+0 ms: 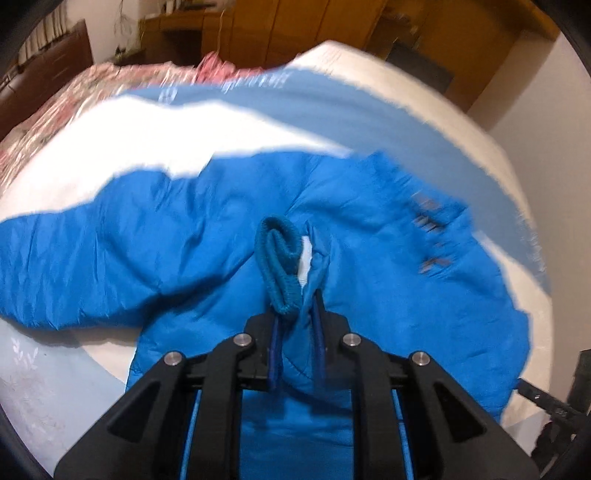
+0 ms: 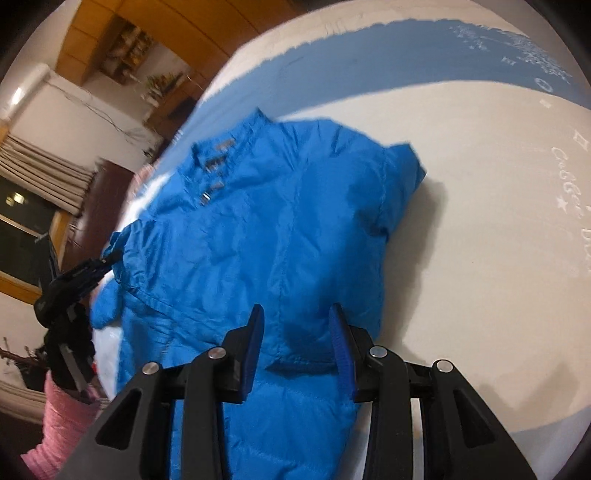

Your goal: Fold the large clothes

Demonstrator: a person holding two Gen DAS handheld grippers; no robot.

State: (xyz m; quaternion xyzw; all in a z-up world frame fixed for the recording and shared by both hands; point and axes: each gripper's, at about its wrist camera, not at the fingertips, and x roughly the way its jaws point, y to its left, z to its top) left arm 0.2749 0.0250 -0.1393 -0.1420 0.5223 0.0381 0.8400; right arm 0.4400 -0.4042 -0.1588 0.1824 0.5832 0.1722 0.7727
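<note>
A bright blue padded jacket (image 1: 388,258) lies spread on a white and blue bed sheet (image 1: 184,136). My left gripper (image 1: 297,314) is shut on the jacket's fabric beside a ribbed knit cuff (image 1: 277,258), with a sleeve trailing to the left. In the right wrist view the jacket (image 2: 258,229) lies flat with its collar at the far end. My right gripper (image 2: 297,325) is open just above the jacket's near part, holding nothing. The left gripper (image 2: 107,262) shows at the jacket's left edge in that view.
A floral quilt (image 1: 74,96) lies at the bed's far left. Wooden wardrobes (image 1: 295,26) stand behind the bed. A window with blinds (image 2: 29,192) is on the left of the right wrist view. The bed sheet (image 2: 480,221) is bare right of the jacket.
</note>
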